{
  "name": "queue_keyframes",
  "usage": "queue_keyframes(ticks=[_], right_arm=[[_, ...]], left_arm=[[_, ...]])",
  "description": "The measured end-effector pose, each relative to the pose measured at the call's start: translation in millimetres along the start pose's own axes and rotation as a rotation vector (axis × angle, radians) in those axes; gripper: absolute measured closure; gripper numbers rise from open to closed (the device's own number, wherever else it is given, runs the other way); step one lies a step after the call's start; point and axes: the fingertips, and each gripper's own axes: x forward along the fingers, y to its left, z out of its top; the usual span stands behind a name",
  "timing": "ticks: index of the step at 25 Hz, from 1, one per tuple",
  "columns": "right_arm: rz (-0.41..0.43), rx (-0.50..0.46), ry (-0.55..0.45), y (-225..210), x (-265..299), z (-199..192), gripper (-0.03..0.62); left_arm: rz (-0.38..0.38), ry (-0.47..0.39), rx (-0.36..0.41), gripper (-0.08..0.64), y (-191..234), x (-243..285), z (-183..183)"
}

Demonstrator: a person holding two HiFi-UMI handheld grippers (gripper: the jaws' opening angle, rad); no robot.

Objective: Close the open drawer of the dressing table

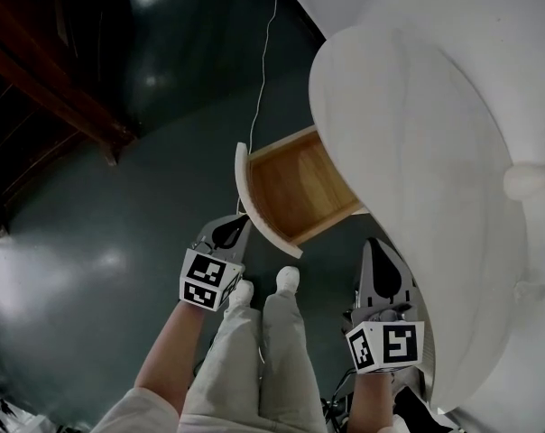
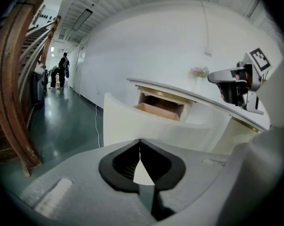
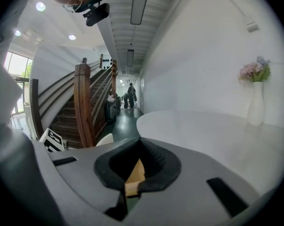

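Dressing table [image 1: 408, 142]: white, rounded top, bare matte surface.
Drawer [image 1: 295, 188]: standing open at the desk's front edge, wooden inside, curved white front.
Left gripper [image 1: 237, 223]: jaws closed together, empty, near the drawer front.
Right gripper [image 1: 374, 245]: jaws closed together, empty, beside the desk's front edge.
Vase [image 3: 256, 105]: white, flowers in it, at the desk's far edge.
Floor [image 1: 83, 242]: dark, glossy.
Staircase [image 3: 83, 107]: wooden, across the hallway.

The drawer [image 1: 295, 188] stands open from the dressing table [image 1: 417, 152], left hand-held gripper [image 1: 232, 229] near its front.
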Motion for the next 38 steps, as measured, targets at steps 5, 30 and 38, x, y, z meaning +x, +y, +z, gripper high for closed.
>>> queue_keyframes(ticks=[5, 30, 38], right_arm=[[-0.049, 0.011, 0.006, -9.8, -7.7, -12.3, 0.592], [-0.185, 0.055, -0.038, -52.0, -10.7, -14.0, 0.592], [-0.204, 0.052, -0.056, -60.7, -1.7, -5.4, 0.592]], left_arm=[[-0.010, -0.035, 0.079, 0.541, -4.9, 1.2, 2.0], [-0.183, -0.192, 0.175, 0.540, -42.7, 62.7, 32.7], [-0.223, -0.214, 0.209, 0.540, -50.7, 83.7, 42.1]])
